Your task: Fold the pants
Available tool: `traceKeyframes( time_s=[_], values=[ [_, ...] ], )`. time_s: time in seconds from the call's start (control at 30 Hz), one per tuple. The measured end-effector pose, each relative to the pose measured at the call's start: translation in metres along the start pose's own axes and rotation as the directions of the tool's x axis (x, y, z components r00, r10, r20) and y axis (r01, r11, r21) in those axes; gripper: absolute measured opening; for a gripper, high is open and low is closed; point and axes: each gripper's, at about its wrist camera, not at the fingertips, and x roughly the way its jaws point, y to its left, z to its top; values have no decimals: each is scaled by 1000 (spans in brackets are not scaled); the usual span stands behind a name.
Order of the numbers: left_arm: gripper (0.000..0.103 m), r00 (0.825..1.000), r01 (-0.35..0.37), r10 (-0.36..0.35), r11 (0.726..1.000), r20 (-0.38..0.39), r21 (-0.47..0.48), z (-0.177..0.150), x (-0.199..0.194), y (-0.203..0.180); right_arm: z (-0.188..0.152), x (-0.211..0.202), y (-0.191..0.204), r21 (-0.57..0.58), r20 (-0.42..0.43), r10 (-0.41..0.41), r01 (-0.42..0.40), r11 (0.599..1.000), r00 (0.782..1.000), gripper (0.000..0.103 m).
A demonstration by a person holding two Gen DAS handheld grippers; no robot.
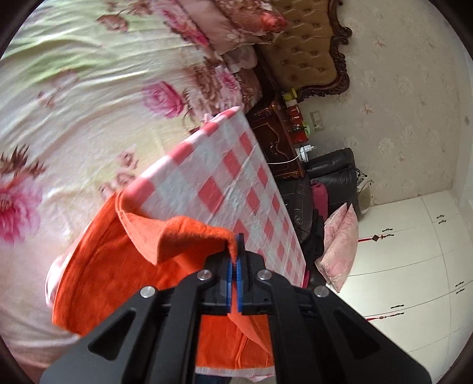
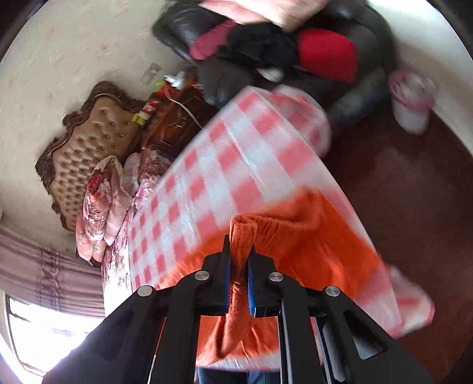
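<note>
The orange pants (image 1: 118, 265) lie at the near end of a table covered with a pink-and-white checked cloth (image 1: 236, 177). My left gripper (image 1: 236, 257) is shut on a lifted edge of the orange fabric, which folds over above the rest. In the right wrist view the pants (image 2: 310, 245) spread over the checked cloth (image 2: 236, 165). My right gripper (image 2: 239, 260) is shut on a bunched, rolled edge of the orange fabric, raised off the table.
A bed with a floral sheet (image 1: 74, 118) and pillows (image 1: 236, 26) lies beside the table, with a tufted headboard (image 2: 88, 147). A dark chair piled with clothes (image 2: 280, 50), a white bin (image 2: 411, 100) and white wardrobe doors (image 1: 414, 265) stand around.
</note>
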Motion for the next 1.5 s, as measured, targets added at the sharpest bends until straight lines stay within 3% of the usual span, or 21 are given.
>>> traceKeyframes(
  time_s=[0.1, 0.17, 0.23, 0.4, 0.5, 0.63, 0.73, 0.83, 0.93, 1.07, 1.13, 1.2, 1.27, 1.4, 1.5],
  values=[
    [1, 1000, 9, -9, 1000, 9, 8, 44, 18, -39, 49, -3, 33, -51, 101, 95, -90, 995, 990, 10],
    [1, 1000, 3, -4, 1000, 25, 14, 50, 19, -51, 68, -9, 43, -92, 199, 123, -106, 990, 972, 10],
    [1, 1000, -1, 1, 1000, 9, 22, 42, 17, -49, 70, -5, 29, -56, 216, 149, -140, 989, 965, 10],
    [1, 997, -57, 58, 998, -55, 20, -5, 12, -2, 37, 25, -37, 58, 107, 52, -58, 997, 993, 10],
    [1, 994, -68, 68, 998, -89, 6, -24, 12, 24, 15, 29, -73, 92, 74, 6, -13, 996, 997, 10],
    [1, 983, -117, 113, 993, -144, -16, -33, 23, 47, -5, 55, -104, 127, -33, -55, 59, 990, 998, 10],
    [1, 991, -83, 86, 996, -99, 35, -40, -10, 31, -13, 41, -105, 130, -28, -43, 46, 990, 999, 9],
    [1, 989, -114, 122, 989, -84, 94, -64, -34, 32, -30, 9, -95, 48, 22, -77, 76, 996, 997, 9],
    [1, 974, -160, 161, 987, -157, 19, -87, -22, 81, -44, 26, -109, 13, -44, -190, 191, 982, 981, 9],
    [1, 969, -189, 181, 981, -170, -31, -106, -9, 124, -57, 52, -123, -29, -85, -261, 259, 965, 962, 9],
    [1, 977, -164, 156, 986, -147, -42, -109, -17, 125, -59, 48, -118, -42, -76, -275, 273, 961, 958, 9],
    [1, 986, -131, 127, 991, -106, -30, -110, -32, 118, -61, 28, -108, -48, -48, -245, 243, 969, 968, 9],
    [1, 984, -155, 153, 988, -96, -9, -113, -33, 118, -62, 16, -100, -78, -20, -244, 242, 967, 969, 9],
    [1, 972, -191, 184, 981, -144, -33, -116, -11, 133, -68, 48, -114, -121, -69, -348, 338, 933, 935, 9],
    [2, 975, -189, 184, 981, -125, -36, -119, -13, 137, -70, 47, -111, -143, -42, -355, 346, 927, 934, 9]
  ],
)
